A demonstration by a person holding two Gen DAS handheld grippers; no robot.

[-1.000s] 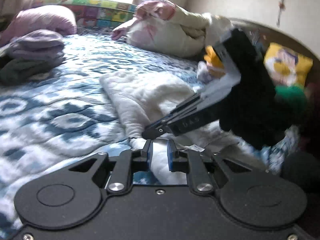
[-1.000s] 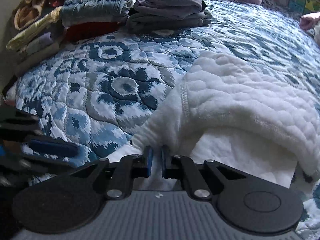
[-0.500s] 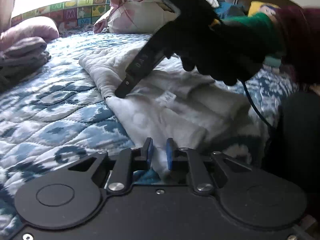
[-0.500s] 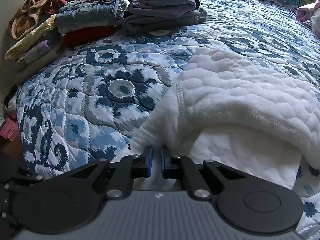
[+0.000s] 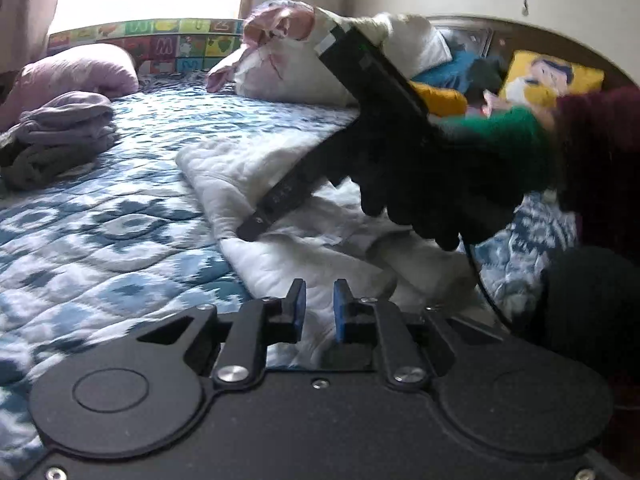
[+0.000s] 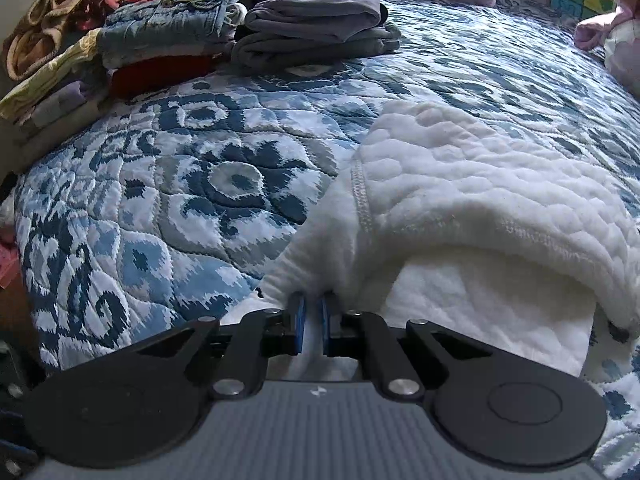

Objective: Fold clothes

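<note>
White fleece [image 6: 460, 184] on the bed: soft, floppy. Right claw [image 6: 312, 318] pinches its near corner; left claw [image 5: 319, 308], beside it, slightly parted, empty.

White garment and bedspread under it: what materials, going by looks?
White garment: soft quilted knit, likely cotton or fleece; puffy matte cells, stitched seam, plusher inner face. Bedspread: quilted woven fabric, probably cotton or polyester; blue-white print, stitch lines, matte.
</note>
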